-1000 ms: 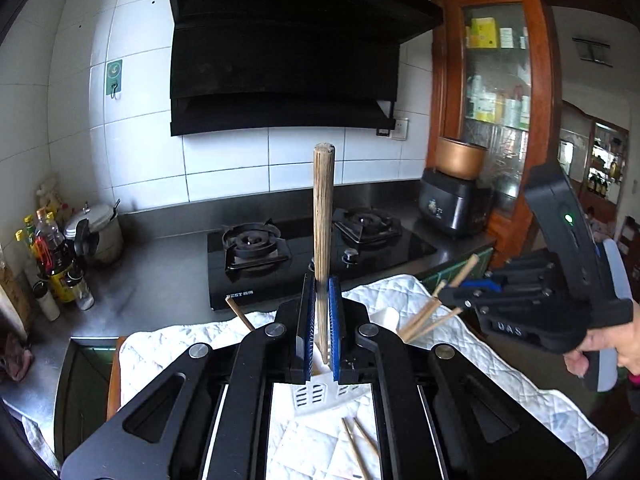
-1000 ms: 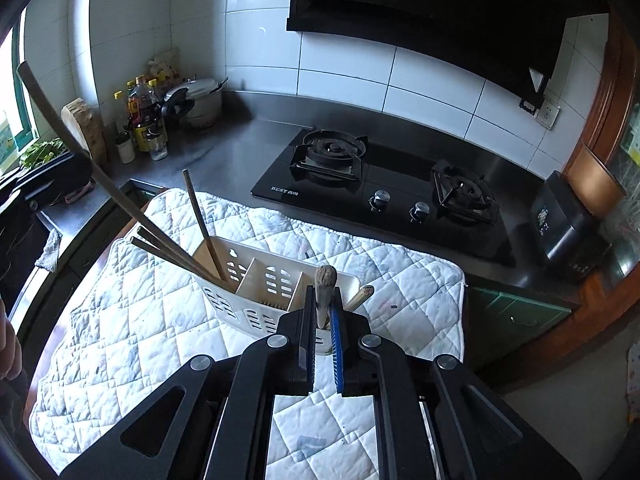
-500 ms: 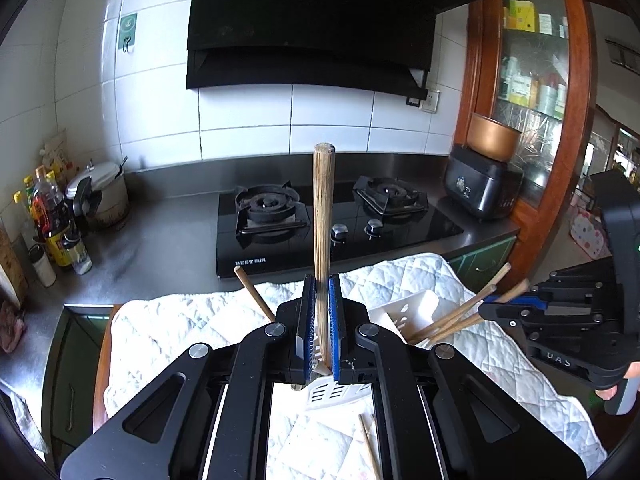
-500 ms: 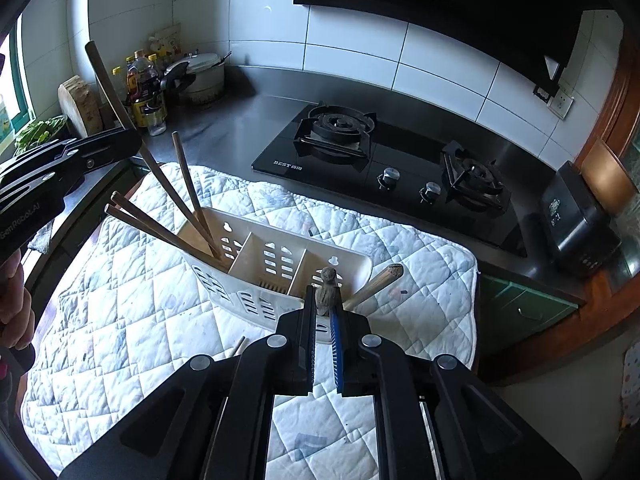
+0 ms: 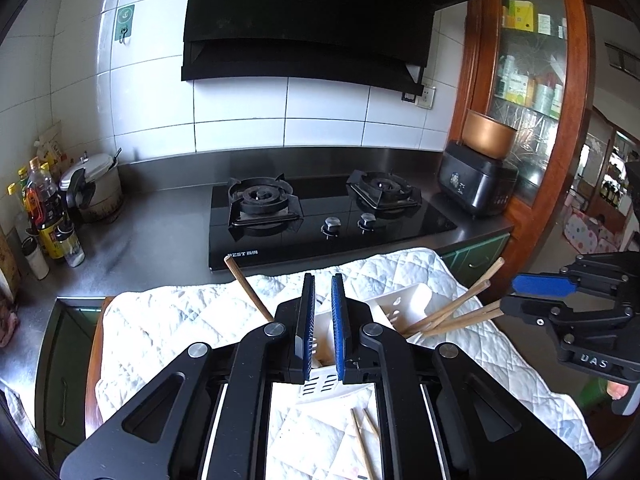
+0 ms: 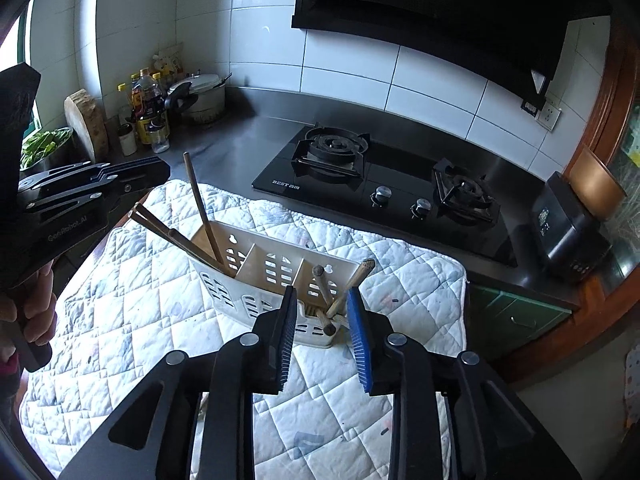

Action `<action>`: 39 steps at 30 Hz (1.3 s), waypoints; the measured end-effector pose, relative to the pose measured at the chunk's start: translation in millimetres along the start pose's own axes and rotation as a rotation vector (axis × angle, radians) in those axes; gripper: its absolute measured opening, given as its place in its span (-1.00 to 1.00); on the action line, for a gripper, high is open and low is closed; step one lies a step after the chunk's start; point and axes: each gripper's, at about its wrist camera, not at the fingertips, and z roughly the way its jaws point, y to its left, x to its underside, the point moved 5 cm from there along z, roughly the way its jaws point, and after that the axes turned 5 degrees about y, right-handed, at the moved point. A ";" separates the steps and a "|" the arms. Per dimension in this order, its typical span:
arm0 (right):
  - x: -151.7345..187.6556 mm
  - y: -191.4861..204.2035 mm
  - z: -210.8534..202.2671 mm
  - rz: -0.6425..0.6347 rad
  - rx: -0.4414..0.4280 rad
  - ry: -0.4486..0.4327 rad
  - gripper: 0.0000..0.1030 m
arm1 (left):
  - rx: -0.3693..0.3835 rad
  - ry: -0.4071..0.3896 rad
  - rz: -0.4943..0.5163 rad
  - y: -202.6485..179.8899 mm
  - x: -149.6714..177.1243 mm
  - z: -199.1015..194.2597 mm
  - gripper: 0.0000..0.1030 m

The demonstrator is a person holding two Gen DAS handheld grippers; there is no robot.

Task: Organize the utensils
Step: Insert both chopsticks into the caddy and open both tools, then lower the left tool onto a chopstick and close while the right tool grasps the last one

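Observation:
A white slotted utensil caddy (image 6: 256, 264) with three compartments stands on the quilted white mat (image 6: 132, 312). Several wooden chopsticks (image 6: 200, 208) lean in its left compartment, and two wooden-handled utensils (image 6: 336, 292) stand in its right compartment. My right gripper (image 6: 322, 340) is open and empty just above the right compartment. My left gripper (image 5: 322, 322) is open and empty above the caddy (image 5: 404, 304). Two loose chopsticks (image 5: 362, 440) lie on the mat (image 5: 172, 320) under it. The right gripper also shows in the left wrist view (image 5: 532, 296).
A black gas hob (image 6: 380, 184) lies behind the mat. Bottles (image 6: 150, 116) and a pressure cooker (image 6: 200, 96) stand at the back left, with a chopping block (image 6: 86, 124). A black rice cooker (image 6: 568, 224) stands at the right counter end.
Both grippers opened. The wooden stick left my left gripper and now stands in the caddy's left compartment. The wooden-handled utensil left my right gripper into the right compartment.

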 end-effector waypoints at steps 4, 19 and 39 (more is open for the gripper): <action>17.2 2.0 -19.2 0.018 -0.004 -0.049 -0.40 | 0.003 -0.028 0.001 0.5 2.1 -19.2 -0.83; 147.8 75.4 -4.8 0.025 -0.032 -0.043 -0.39 | -0.015 -0.064 0.010 3.9 88.4 -96.7 -0.44; 227.5 130.5 90.9 0.228 -0.124 0.099 -0.65 | -0.119 -0.034 -0.089 41.4 196.6 -117.1 -0.20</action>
